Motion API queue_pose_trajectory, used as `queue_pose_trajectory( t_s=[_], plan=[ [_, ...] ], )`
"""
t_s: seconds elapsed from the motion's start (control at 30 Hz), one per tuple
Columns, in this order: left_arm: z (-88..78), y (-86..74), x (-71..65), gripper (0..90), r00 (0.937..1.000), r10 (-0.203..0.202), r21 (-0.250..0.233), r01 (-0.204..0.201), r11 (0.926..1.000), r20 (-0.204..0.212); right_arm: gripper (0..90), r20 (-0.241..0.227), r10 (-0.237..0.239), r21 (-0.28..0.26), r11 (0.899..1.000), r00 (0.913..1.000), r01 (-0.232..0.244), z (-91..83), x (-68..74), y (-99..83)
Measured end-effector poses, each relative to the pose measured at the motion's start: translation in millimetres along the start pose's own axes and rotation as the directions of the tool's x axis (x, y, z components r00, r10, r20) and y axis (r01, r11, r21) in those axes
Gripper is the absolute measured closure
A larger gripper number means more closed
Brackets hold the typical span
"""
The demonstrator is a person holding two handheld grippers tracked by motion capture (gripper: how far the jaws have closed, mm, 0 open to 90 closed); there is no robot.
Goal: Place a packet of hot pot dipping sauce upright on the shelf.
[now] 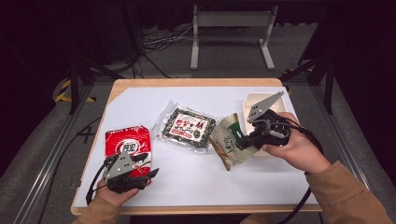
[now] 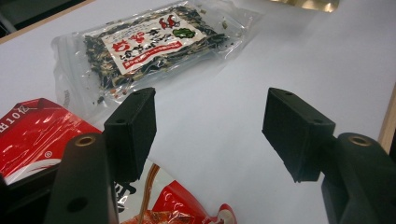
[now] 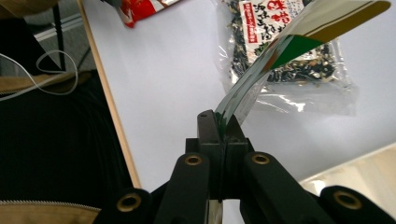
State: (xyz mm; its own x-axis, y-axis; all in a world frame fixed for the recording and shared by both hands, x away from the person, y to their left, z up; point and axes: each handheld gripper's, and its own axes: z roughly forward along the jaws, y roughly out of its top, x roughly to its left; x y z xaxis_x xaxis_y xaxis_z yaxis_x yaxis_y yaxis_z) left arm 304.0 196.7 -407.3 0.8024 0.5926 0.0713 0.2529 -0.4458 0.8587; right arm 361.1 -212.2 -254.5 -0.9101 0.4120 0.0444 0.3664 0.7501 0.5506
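The right gripper was seen with its jaws pressed fully together on the edge of a green and gold pouch, which was held slightly off the white table cover, just in front of a shallow beige tray at the right side of the table. In the right gripper view the pouch was shown as a thin, flat sheet curving away from the jaws — a sign that it was light and flexible, with little stiffness of its own. The glossy film was judged to be slippery, so a grip on the flat sealed edge, well inside the rim, was considered the safest place; a hold on the very corner could be expected to slide or let the pouch swing and fold.

The left gripper was held low at the near left, its jaws wide apart and nothing between them, just over the lower edge of a red packet. In the left gripper view the pads were seen clear of the red wrapper.

A clear bag of dark dried food lay flat between the red packet and the pouch — soft and crinkly, and probably crushable if it were squeezed across its middle.
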Motion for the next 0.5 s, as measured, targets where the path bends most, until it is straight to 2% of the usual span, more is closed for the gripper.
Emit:
queue_pose_trajectory(
  t_s=[0.13,0.27,0.4,0.5],
  plan=[
    [-0.9,-0.7,0.4,35.2,1.0,-0.004,0.0,0.004,1.0,-0.003,89.5,0.037,-0.043,0.04,0.998,0.9984,0.042,-5.6,-4.3,5.1],
    [-1.3,-1.1,0.5,35.2,1.0,-0.003,0.003,0.004,1.0,-0.003,89.5,0.065,-0.096,0.071,0.993,0.9932,0.092,-12.0,-8.6,8.9],
    [-1.2,-1.0,0.4,35.2,1.0,-0.003,0.003,0.003,1.0,-0.003,89.5,0.085,-0.095,0.083,0.993,0.9919,0.088,-17.4,-13.9,11.0],
    [-1.2,-1.0,0.4,35.2,1.0,-0.003,0.003,0.003,1.0,-0.003,89.5,0.121,-0.113,0.094,0.99,0.9862,0.102,-21.7,-18.4,12.2]
  ],
)
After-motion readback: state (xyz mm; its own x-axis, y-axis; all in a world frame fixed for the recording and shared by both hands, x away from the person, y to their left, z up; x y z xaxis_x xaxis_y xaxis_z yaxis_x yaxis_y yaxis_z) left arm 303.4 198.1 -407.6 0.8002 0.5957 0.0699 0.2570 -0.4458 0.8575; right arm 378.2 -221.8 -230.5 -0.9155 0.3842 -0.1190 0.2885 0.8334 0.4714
